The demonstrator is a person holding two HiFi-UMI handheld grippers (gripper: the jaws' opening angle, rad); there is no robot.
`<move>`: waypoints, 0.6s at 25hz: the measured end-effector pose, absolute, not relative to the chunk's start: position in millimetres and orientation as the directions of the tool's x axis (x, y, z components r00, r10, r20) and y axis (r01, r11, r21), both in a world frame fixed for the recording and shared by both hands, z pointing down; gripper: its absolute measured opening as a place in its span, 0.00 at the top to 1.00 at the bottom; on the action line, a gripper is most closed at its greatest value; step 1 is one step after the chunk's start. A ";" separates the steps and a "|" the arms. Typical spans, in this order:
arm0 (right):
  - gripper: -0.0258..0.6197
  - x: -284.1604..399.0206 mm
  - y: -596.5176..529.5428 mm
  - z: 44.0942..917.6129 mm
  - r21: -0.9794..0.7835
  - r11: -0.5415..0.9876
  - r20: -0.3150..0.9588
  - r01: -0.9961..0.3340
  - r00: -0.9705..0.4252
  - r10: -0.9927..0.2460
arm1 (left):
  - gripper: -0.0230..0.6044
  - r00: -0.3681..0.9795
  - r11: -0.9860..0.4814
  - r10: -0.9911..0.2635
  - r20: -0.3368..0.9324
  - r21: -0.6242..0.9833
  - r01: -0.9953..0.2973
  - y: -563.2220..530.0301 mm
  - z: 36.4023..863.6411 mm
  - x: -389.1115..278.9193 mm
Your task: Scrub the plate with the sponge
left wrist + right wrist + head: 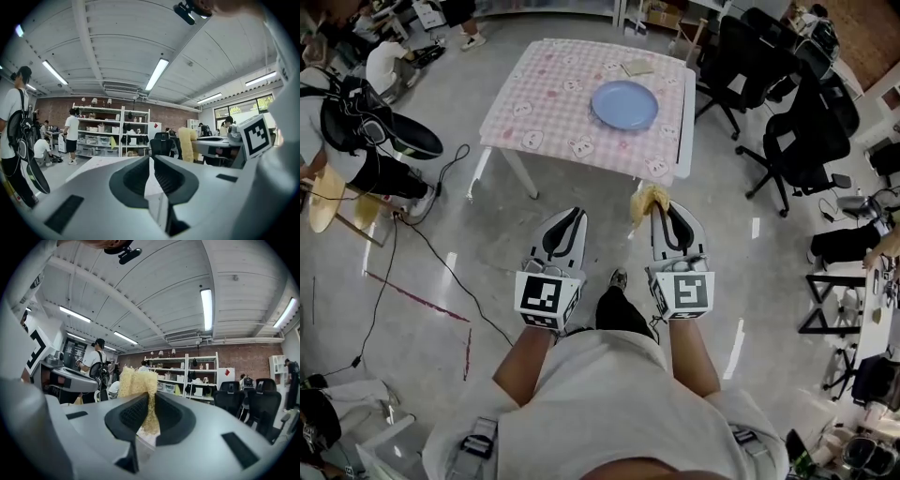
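Note:
A light blue plate [623, 104] lies on the pink checked table [553, 112], well ahead of both grippers. A yellow sponge [645, 202] sticks out of my right gripper [662, 212], whose jaws are shut on it; in the right gripper view the sponge [138, 383] rises above the closed jaws of that gripper [149, 414]. My left gripper [572, 217] is level with the right one, its jaws shut with nothing between them [151, 161]. Both are held above the floor, short of the table. The sponge [187, 143] also shows in the left gripper view.
Black office chairs [787, 131] stand right of the table. People with bags [356, 122] are at the left, and cables [412, 244] run over the grey floor. Storage shelves [108, 131] line the far wall. A small flat item [637, 67] lies at the table's far side.

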State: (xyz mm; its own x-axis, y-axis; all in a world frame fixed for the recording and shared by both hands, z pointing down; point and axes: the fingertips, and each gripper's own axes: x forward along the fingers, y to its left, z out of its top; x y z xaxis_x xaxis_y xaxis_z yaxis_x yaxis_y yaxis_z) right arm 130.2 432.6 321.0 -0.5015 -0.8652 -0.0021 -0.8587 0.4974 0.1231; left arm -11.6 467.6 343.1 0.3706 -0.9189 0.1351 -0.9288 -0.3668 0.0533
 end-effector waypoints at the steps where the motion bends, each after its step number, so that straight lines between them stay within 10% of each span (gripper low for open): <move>1: 0.89 130.3 417.2 320.4 0.118 0.501 -0.003 -0.857 -0.505 -0.863 | 0.89 0.367 -0.363 -0.920 0.137 0.051 -0.930 452.1 341.4 -11.7; 15: 0.89 162.5 230.0 331.0 0.103 0.555 0.035 -0.826 -0.555 -0.831 | 0.89 0.292 -0.284 -0.937 0.192 0.069 -0.956 270.0 355.4 1.2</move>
